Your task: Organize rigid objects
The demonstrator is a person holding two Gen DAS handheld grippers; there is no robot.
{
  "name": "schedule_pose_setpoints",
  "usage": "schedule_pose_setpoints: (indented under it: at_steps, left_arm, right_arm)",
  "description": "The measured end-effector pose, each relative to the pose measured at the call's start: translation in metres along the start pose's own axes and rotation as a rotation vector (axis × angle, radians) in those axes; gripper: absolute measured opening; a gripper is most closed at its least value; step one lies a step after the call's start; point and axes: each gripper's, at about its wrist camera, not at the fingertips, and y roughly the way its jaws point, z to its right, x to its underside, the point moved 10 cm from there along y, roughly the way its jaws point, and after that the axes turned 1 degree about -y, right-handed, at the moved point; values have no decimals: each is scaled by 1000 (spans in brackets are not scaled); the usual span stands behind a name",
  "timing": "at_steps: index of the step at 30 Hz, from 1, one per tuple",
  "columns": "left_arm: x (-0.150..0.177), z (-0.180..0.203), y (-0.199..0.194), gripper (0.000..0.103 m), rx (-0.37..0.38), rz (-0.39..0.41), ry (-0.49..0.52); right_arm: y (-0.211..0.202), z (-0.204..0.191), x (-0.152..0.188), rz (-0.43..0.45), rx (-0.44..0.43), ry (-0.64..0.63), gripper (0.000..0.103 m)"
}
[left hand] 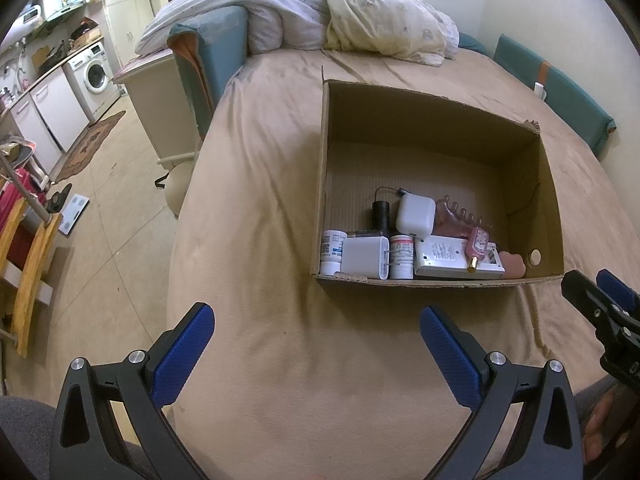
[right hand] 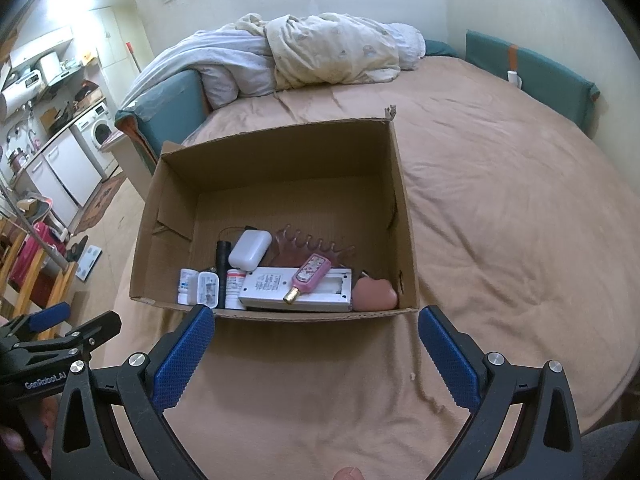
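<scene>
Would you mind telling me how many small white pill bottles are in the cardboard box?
2. One pill bottle stands in the cardboard box's near-left corner; the other stands just right of the white charger between them. More may be hidden beneath other items.

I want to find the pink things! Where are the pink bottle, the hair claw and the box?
pink bottle (right hand: 310,276), right wrist view, on its body.
hair claw (right hand: 296,246), right wrist view, on its teeth.
box (right hand: 280,148), right wrist view, on its far wall.
</scene>
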Motion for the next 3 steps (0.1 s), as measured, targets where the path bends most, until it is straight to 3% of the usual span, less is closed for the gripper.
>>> schedule_pose_setpoints:
  at_steps: [3]
  left_arm:
    - [2,0,1,102,3,-8,1]
  right_arm:
    - [0,0,0,0,1,2,103]
